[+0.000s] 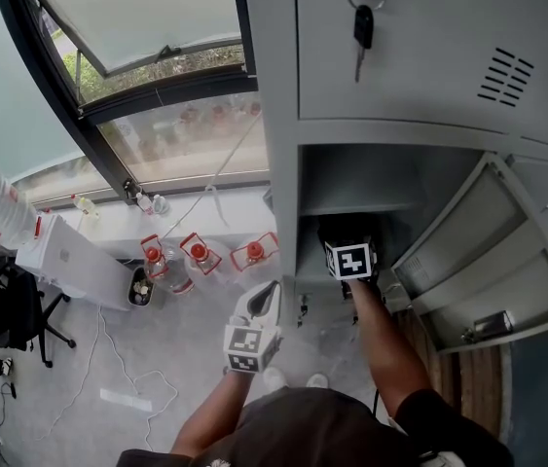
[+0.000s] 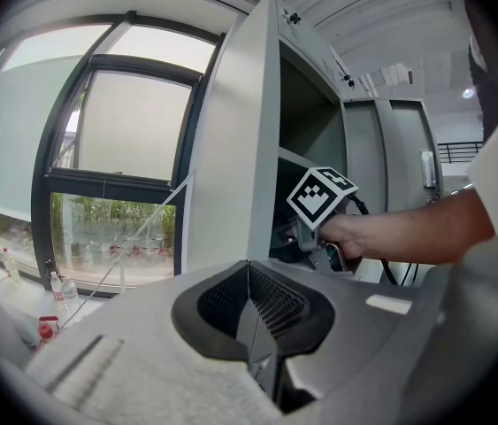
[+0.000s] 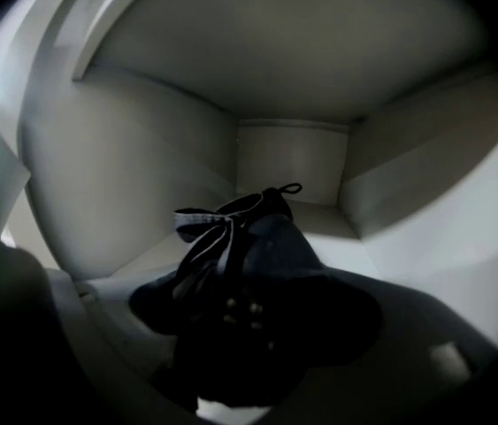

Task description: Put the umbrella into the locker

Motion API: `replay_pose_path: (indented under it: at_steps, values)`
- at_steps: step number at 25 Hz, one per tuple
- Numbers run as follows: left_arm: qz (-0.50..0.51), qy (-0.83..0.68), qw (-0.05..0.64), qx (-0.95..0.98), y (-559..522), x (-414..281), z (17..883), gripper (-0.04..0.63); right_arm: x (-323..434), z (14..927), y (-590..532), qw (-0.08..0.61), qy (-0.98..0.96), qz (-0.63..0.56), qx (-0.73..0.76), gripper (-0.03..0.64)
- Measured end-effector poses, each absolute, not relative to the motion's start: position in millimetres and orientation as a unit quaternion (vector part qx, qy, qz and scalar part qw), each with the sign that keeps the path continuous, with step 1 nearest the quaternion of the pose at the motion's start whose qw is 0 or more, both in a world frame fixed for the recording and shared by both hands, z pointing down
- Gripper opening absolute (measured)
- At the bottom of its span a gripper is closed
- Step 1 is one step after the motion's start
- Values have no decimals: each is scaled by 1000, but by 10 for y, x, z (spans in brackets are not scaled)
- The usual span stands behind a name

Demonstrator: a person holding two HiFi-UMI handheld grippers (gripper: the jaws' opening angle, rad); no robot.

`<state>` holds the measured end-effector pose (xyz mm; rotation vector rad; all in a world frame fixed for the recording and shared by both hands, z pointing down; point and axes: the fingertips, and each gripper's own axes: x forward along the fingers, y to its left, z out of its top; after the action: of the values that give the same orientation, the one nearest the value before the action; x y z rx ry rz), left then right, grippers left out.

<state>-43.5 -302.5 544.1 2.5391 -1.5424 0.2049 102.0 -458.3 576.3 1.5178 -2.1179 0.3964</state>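
Right gripper view: right gripper (image 3: 257, 308) jaws spread wide, gripping nothing, w/ folded umbrella (image 3: 271, 242) lying just ahead on locker (image 3: 142, 175) shelf, near end btwn jaws, long axis pointing straight toward back wall.

No legible text, brand or number, right marker cube (image 1: 350, 261), left marker cube (image 1: 246, 349) (coded squares, not lettering)

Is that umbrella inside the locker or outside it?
Inside. The right gripper view shows the dark folded umbrella lying on the compartment floor, with grey walls of the locker around it.
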Motion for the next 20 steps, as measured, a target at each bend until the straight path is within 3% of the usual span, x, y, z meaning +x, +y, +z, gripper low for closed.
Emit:
replay_pose_path:
  at_steps: [20]
  values:
    - [58,-494,48,866,-2900,-188,5165,3,1032,5242,-3495,212,-826,65,519,342]
